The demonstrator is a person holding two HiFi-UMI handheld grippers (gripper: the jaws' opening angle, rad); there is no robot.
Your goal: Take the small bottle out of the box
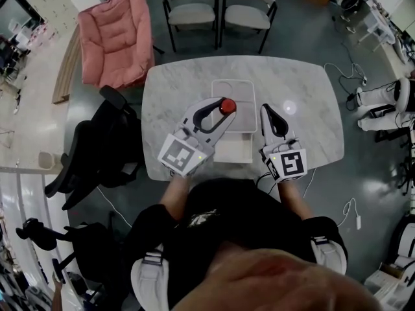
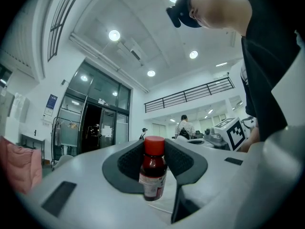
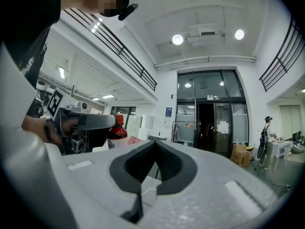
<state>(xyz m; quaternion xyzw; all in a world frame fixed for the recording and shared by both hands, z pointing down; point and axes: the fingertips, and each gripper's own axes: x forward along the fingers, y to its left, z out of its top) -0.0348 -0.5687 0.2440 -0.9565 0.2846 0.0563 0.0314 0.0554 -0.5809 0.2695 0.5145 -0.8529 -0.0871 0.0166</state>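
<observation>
A small bottle [image 2: 153, 172] of dark red liquid, with a red cap and a white label, stands upright between the jaws of my left gripper [image 2: 154, 151], which is shut on it. In the head view the bottle's cap [image 1: 227, 106] shows over the left edge of the open white box [image 1: 243, 92] on the marble table [image 1: 311, 102], held by the left gripper [image 1: 222, 109]. My right gripper [image 1: 265, 111] hovers just right of the box, its jaws shut with nothing in them [image 3: 155, 144]. The right gripper view also catches the bottle [image 3: 117, 131].
A flat white piece [image 1: 232, 151] lies at the table's near edge in front of the box. Two grey chairs [image 1: 220, 8] stand beyond the table, a pink cushioned seat [image 1: 117, 37] at far left and black office chairs [image 1: 97, 154] to the left.
</observation>
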